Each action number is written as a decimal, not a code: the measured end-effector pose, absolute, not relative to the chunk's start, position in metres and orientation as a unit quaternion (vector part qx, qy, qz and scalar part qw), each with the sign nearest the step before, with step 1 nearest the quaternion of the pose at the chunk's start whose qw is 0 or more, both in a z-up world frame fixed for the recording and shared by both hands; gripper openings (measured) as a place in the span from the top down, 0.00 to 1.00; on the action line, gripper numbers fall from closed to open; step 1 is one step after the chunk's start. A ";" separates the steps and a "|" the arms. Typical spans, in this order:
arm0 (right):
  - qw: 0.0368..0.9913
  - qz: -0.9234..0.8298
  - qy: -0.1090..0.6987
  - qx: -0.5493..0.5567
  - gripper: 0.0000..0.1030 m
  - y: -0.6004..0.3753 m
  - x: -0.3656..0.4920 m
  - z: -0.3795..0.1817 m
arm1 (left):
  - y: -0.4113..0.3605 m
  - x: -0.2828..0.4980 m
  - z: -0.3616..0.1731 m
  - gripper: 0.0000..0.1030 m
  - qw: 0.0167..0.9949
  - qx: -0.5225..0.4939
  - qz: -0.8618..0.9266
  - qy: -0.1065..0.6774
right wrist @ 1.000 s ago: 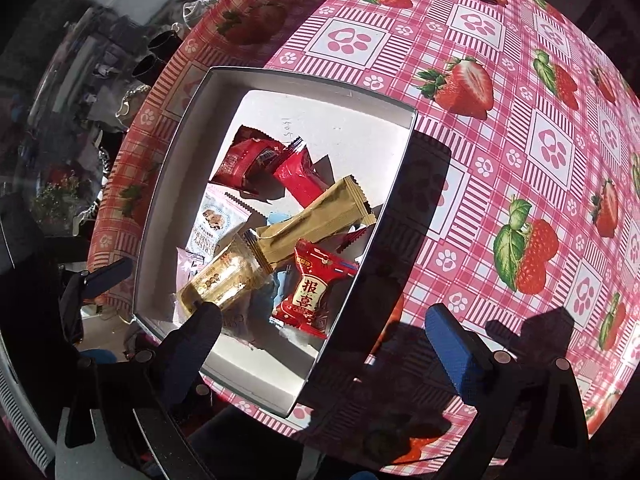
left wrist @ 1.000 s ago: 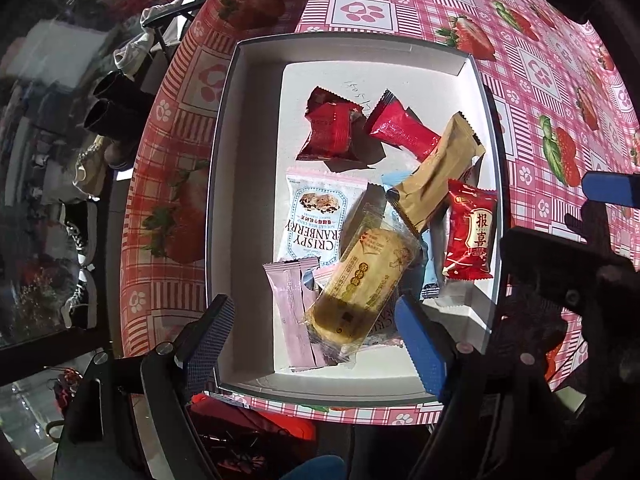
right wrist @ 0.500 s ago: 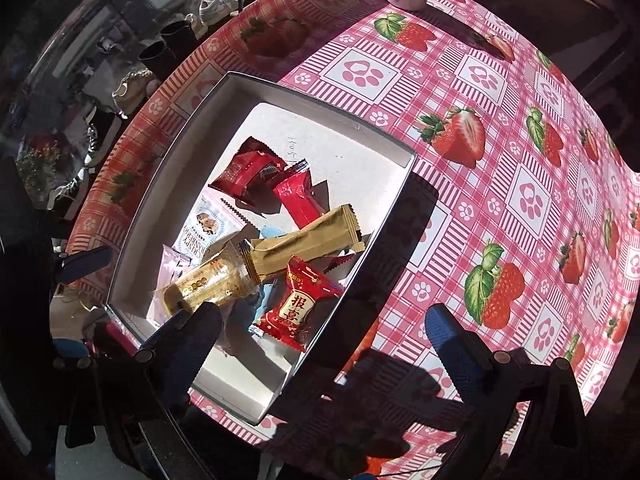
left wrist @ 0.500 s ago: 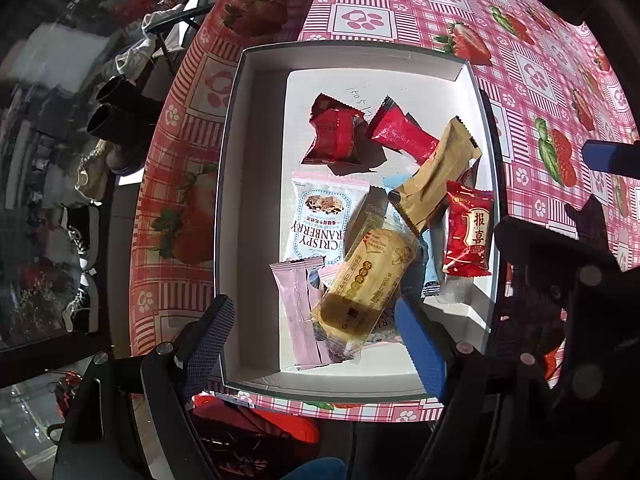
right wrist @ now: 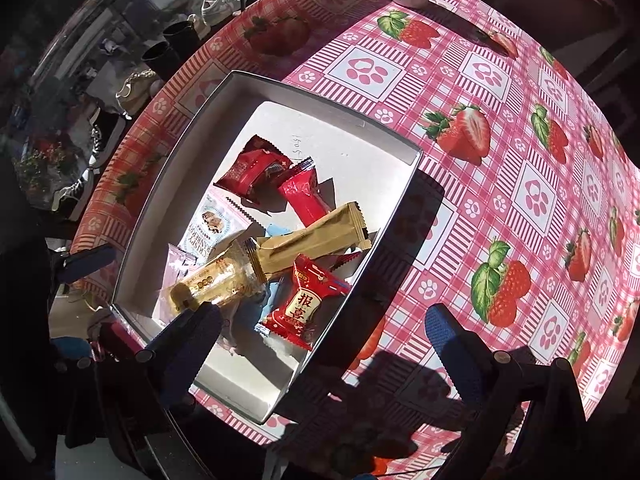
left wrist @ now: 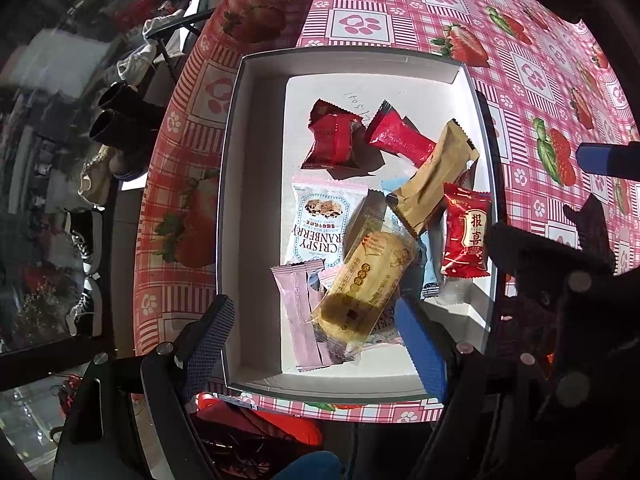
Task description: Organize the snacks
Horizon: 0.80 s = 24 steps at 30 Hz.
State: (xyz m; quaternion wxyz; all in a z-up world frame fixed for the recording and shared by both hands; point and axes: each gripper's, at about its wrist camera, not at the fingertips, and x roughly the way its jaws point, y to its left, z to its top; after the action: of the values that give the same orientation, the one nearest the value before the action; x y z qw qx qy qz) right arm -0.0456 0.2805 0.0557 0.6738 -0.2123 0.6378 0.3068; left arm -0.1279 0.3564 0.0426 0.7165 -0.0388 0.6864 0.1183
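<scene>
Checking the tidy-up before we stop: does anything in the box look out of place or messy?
Yes. The snacks lie jumbled in the white box: the clear-wrapped yellow pastry rests askew on the Crispy Cranberry pack and pink packet.

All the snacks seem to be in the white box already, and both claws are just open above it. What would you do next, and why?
Probably lift both away. The left gripper and right gripper are open and empty, every visible packet, like the clear-wrapped pastry, lies inside the white box, and no snack shows on the strawberry tablecloth.
</scene>
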 end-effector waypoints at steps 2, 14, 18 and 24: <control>0.674 0.307 0.638 -0.212 0.01 0.281 -0.046 0.055 | 0.356 -0.128 0.042 0.17 0.717 -0.039 0.118 0.686; 0.673 0.306 0.641 -0.207 0.01 0.281 -0.046 0.054 | 0.356 -0.128 0.043 0.17 0.716 -0.040 0.115 0.687; 0.673 0.306 0.641 -0.207 0.01 0.280 -0.046 0.054 | 0.354 -0.129 0.043 0.17 0.718 -0.040 0.113 0.686; 0.675 0.306 0.637 -0.210 0.01 0.283 -0.048 0.056 | 0.354 -0.130 0.044 0.17 0.719 -0.040 0.111 0.685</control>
State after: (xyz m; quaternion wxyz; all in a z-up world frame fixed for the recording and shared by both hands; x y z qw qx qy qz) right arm -0.0479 0.2829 0.0559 0.6755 -0.2104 0.6370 0.3062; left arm -0.1301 0.3544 0.0439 0.7188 -0.0401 0.6851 0.1106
